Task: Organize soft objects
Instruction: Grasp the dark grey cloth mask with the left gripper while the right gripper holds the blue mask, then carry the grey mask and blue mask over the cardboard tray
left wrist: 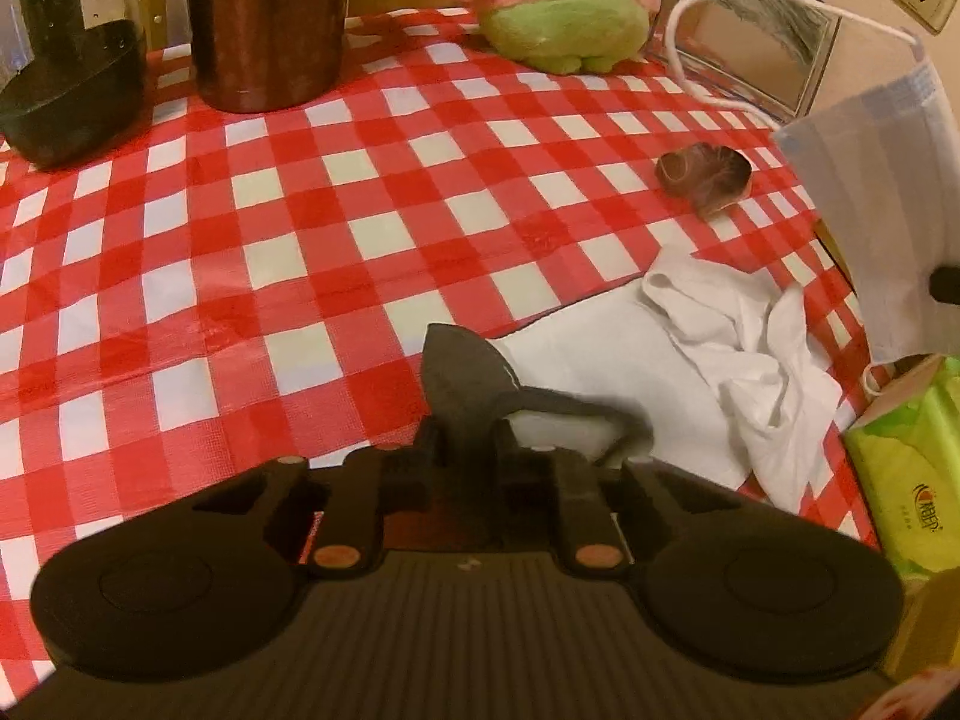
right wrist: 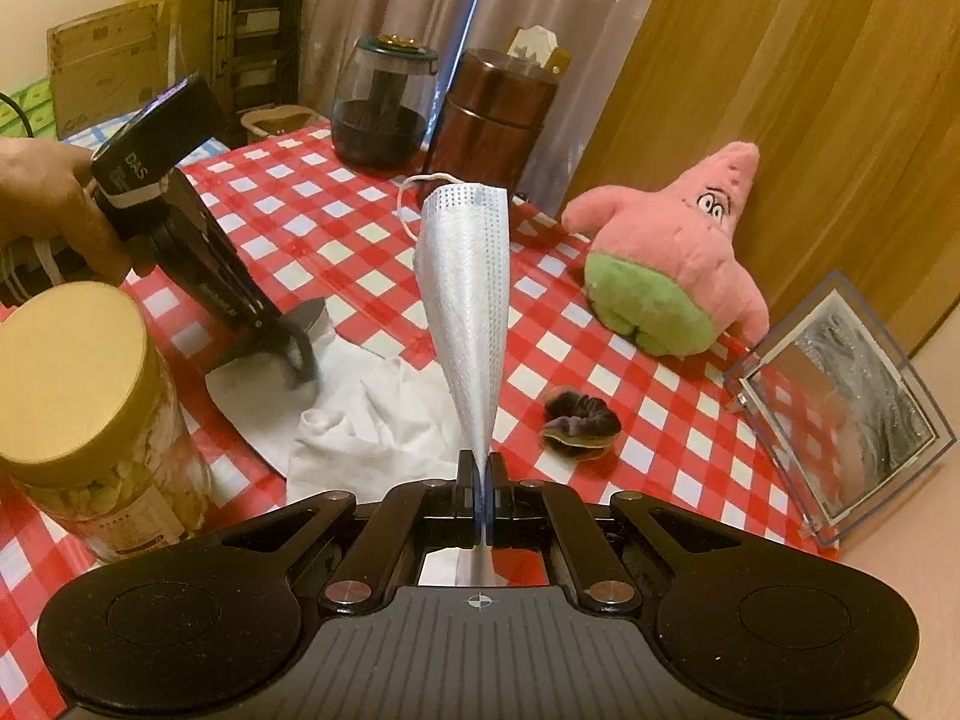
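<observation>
My right hand-held gripper (right wrist: 480, 468) clamps a pale blue face mask (right wrist: 468, 300), long axis pointing away, ear loop at far end | left hand-held gripper (right wrist: 303, 348) narrowed on white cloth's (right wrist: 360, 420) left edge, near counter (right wrist: 300, 210) | lidded jar (right wrist: 90, 408) nearby holds pale pieces.

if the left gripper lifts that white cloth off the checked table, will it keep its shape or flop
The crumpled white cloth will probably flop: it already lies in soft folds. It looks thin, so likely light. The left gripper is pinching one edge, so the rest would likely trail and drag across the red-and-white checked tablecloth.
</observation>
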Demonstrator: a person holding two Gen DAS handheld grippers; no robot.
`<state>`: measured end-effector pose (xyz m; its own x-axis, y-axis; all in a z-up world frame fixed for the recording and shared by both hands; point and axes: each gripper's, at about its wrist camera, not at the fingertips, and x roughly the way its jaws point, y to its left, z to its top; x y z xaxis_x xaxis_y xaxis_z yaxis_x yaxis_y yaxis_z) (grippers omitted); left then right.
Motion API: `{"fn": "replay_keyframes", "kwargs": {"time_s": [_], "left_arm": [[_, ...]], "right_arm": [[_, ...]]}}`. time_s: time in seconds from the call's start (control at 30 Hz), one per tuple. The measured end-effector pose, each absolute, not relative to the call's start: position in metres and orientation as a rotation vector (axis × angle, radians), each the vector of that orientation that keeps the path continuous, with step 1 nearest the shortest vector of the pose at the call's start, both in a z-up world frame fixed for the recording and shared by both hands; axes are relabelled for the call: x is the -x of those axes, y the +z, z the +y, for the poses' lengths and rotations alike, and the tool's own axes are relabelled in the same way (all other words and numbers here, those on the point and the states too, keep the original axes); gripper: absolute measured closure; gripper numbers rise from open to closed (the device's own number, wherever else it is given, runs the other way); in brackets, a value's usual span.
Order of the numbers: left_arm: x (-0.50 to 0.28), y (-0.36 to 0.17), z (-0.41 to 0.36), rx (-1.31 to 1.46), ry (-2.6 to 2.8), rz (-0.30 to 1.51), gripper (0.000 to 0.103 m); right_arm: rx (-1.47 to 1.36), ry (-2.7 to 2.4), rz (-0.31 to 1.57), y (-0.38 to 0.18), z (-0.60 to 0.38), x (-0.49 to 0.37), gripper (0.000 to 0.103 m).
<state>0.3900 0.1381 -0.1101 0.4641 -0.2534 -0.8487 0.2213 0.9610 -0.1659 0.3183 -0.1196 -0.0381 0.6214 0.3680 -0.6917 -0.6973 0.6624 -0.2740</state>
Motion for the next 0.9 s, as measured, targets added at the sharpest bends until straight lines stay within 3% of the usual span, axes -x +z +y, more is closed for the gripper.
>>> {"fn": "replay_keyframes", "kwargs": {"time_s": [0.23,0.9], "left_arm": [[-0.377,-0.083,0.137,0.018,-0.260,0.984,0.094],[-0.325,0.089,0.091,-0.191,-0.241,0.715,0.094]], "right_arm": [[0.555,0.637,0.629,-0.029,-0.122,-0.316,0.102],[0.489,0.587,0.529,0.044,-0.135,-0.273,0.102]]}}
